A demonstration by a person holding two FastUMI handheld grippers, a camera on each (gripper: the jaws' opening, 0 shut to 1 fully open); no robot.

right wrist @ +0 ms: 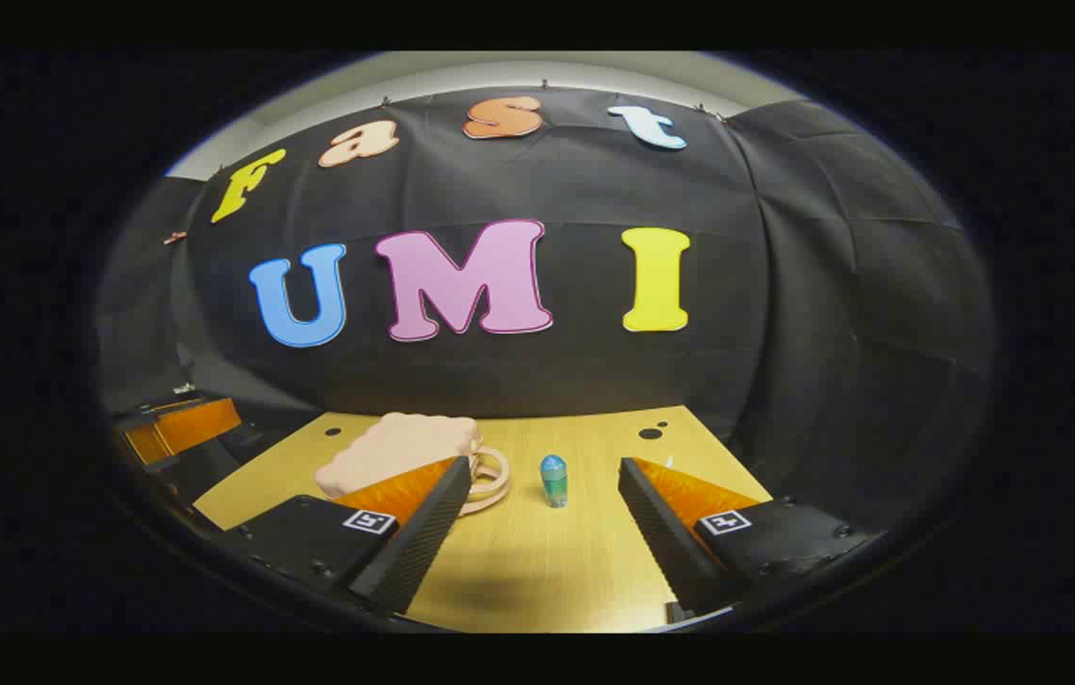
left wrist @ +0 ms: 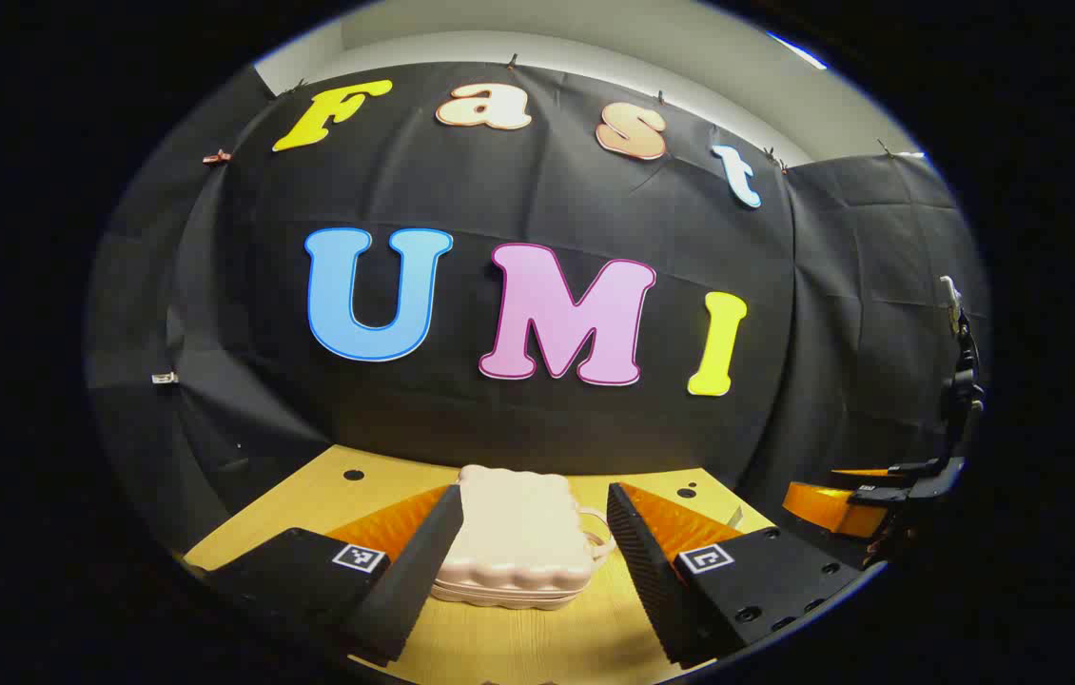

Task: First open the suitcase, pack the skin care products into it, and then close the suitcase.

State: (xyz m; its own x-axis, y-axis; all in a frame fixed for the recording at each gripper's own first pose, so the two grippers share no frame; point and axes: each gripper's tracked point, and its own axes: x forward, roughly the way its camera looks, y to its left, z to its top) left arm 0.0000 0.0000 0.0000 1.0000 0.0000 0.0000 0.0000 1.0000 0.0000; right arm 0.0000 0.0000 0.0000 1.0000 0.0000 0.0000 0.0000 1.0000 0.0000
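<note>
A small pale pink suitcase lies flat and closed on the wooden table, its handle to the right. My left gripper is open, and the case lies between and just beyond its fingers, apart from both. In the right gripper view the same suitcase lies to the left with its handle facing a small teal skin care bottle that stands upright. My right gripper is open, and the bottle stands a little beyond its fingertips. The other gripper shows at the right edge of the left gripper view.
The table ends at the black cloth wall behind. Small dark holes mark the tabletop near its back edge. The other gripper hangs at the far left of the right gripper view, beside the table.
</note>
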